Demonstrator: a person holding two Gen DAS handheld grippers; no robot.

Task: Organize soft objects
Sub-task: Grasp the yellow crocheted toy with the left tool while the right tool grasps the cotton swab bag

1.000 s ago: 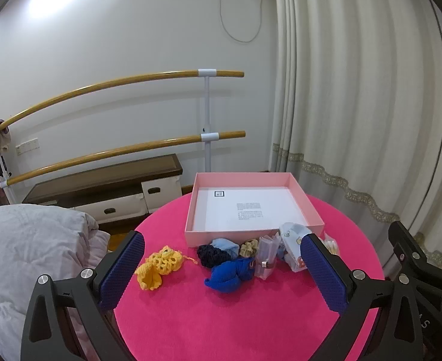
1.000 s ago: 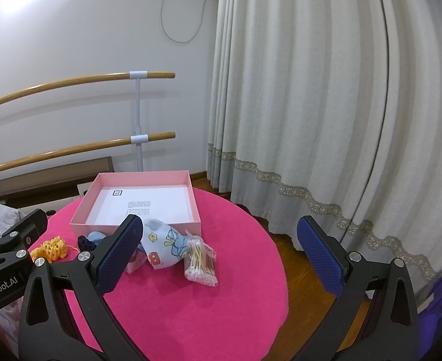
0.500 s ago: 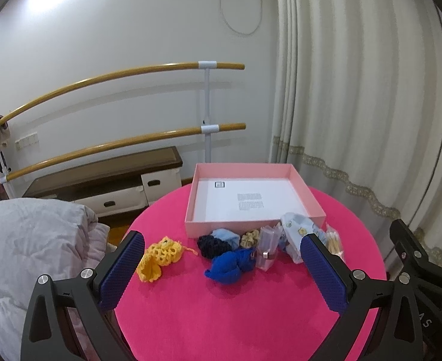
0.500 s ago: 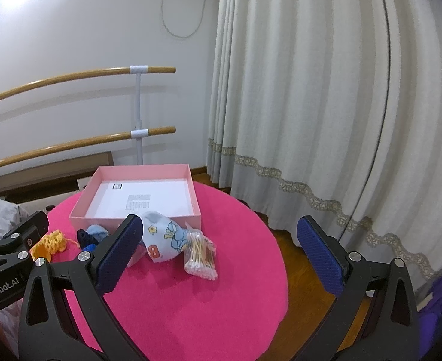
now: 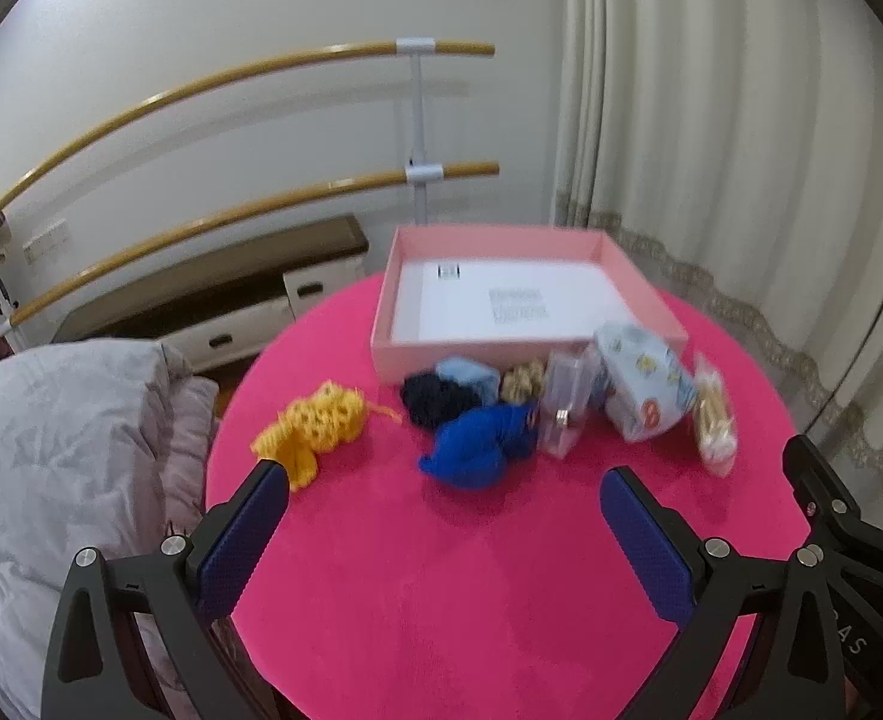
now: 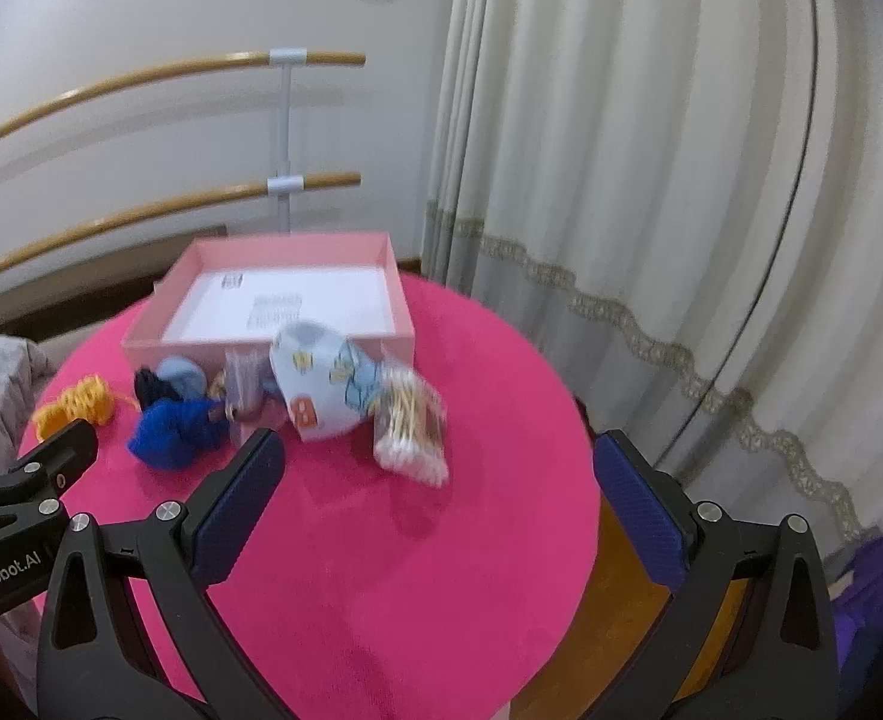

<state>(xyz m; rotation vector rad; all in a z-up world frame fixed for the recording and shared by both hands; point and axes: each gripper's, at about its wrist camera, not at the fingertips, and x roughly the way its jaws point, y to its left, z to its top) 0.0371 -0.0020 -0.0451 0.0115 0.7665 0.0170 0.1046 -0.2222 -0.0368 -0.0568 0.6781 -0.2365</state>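
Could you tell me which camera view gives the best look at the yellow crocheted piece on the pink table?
The left wrist view shows it best: the yellow crocheted piece lies whole and unobstructed, its netted texture visible. In the right wrist view it sits near the frame's left edge, smaller and blurred, with the left gripper's black frame just below it.

This was a room in a home, perhaps a bedroom fitted for dance practice. Two curved wooden ballet barres [image 5: 249,138] on a white post ran along the plain white wall. Below them stood a low dark-topped cabinet with white drawers [image 5: 261,300]. Long cream pleated curtains with a patterned trim band [image 6: 651,180] hung to the wooden floor [image 6: 627,600]. A rumpled grey quilt [image 5: 63,450] lay beside the round surface covered in bright pink cloth [image 5: 441,588].
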